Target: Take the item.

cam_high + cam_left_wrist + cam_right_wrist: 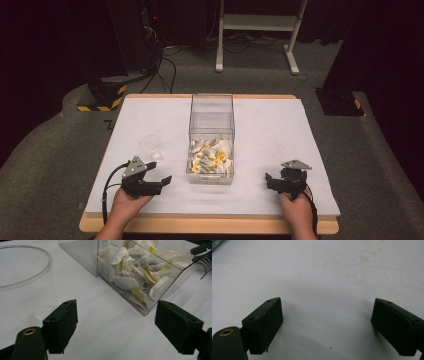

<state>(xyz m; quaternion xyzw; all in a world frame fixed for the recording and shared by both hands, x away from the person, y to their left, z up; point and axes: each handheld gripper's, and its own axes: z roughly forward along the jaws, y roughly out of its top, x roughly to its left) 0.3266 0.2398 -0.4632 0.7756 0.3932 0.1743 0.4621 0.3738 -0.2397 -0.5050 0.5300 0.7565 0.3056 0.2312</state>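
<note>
A clear plastic box (211, 131) stands mid-table, its near half heaped with white and yellow tea bags (210, 156). A clear plastic cup (151, 146) stands to its left. My left gripper (161, 181) rests on the white table cover near the front, just short of the cup, open and holding nothing. In the left gripper view the cup (23, 272) is ahead at left and the box of tea bags (140, 270) ahead at right. My right gripper (270, 180) lies at the front right of the box, open, with bare white cover (324, 290) between its jaws.
The white cover (280, 125) lies over a wooden tabletop with its edge showing at the front (210, 224). Beyond the table are a white desk frame (260, 30), cables (162, 70) on grey carpet and a black stand with hazard stripes (102, 97).
</note>
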